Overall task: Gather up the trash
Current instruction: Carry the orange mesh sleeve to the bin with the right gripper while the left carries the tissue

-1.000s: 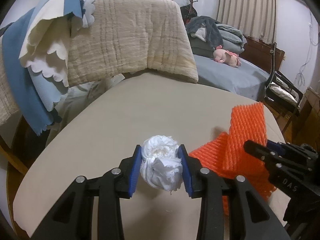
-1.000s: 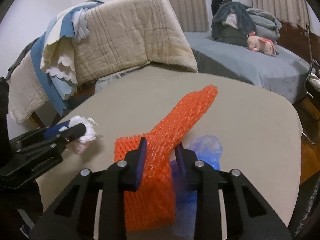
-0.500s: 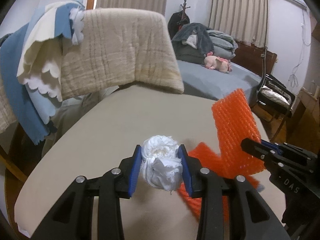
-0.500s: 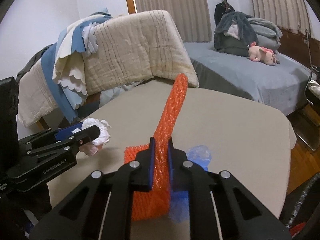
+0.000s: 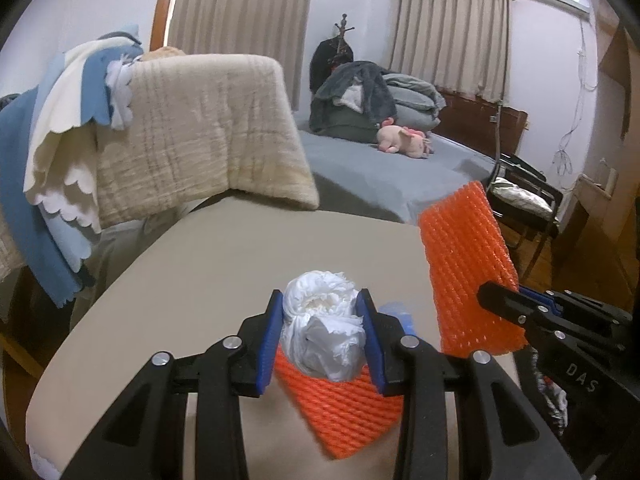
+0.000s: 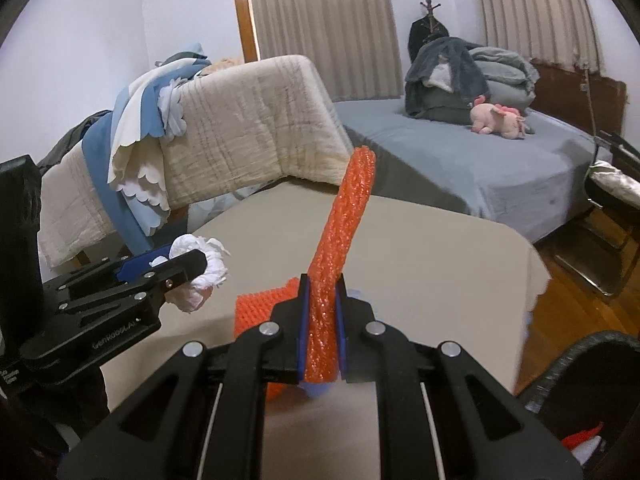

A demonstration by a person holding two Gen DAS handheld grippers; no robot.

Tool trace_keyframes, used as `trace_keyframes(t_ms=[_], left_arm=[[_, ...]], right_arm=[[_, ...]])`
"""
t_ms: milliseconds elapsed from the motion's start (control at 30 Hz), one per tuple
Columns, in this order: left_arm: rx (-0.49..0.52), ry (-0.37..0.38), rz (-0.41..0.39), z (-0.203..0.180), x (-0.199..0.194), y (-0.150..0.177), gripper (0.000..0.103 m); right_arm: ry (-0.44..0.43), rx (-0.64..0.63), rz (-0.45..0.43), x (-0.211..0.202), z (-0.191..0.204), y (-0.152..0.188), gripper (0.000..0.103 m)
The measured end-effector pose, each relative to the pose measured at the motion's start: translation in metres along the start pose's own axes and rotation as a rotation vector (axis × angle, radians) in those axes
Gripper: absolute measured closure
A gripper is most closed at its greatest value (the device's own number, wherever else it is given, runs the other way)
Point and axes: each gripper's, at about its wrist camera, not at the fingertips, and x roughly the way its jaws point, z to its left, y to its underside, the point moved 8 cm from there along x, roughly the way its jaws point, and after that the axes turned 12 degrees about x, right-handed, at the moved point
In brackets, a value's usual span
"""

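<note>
A crumpled white tissue wad [image 5: 322, 326] sits between the blue pads of my left gripper [image 5: 320, 334], which is shut on it, above the beige table [image 5: 224, 272]. My right gripper [image 6: 323, 312] is shut on an orange foam net [image 6: 344, 224] that sticks up from its jaws and is lifted off the table. In the left wrist view the orange foam net [image 5: 464, 264] hangs at the right with the right gripper [image 5: 520, 308] clamped on it. In the right wrist view the left gripper [image 6: 192, 266] holds the tissue wad [image 6: 200, 258] at the left. A bit of blue plastic [image 5: 396, 312] lies on the table under the net.
A chair back draped with a beige quilt [image 5: 200, 132] and blue and white cloths [image 5: 52, 168] stands behind the table. A bed [image 6: 480, 160] with clothes and a pink plush toy [image 6: 500, 118] lies beyond. A dark bag rim [image 6: 580, 368] shows at the lower right.
The right gripper shut on the orange foam net and lifted it off the table. The left gripper rose with the tissue wad still in it.
</note>
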Motion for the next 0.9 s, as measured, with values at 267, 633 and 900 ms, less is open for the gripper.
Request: trace_keyframes(t_ms=[267,633,900], left_arm=[[0.022,0.054,-0.019,-0.044,-0.011,-0.008,0.066],[0.082,0.155,-0.044,-0.119,-0.021,-0.022,0.066],[0.114,0.223,-0.046,-0.171,-0.021,-0.025,0.066]], right_arm=[[0.064,0.020,-0.018,-0.039,-0.035,0.004,0.093],[0.167,0.061,-0.047,-0.095,-0.092,0.014,0.093],[0.260,0.102,-0.056,-0.132,-0.145,0.029,0.093]])
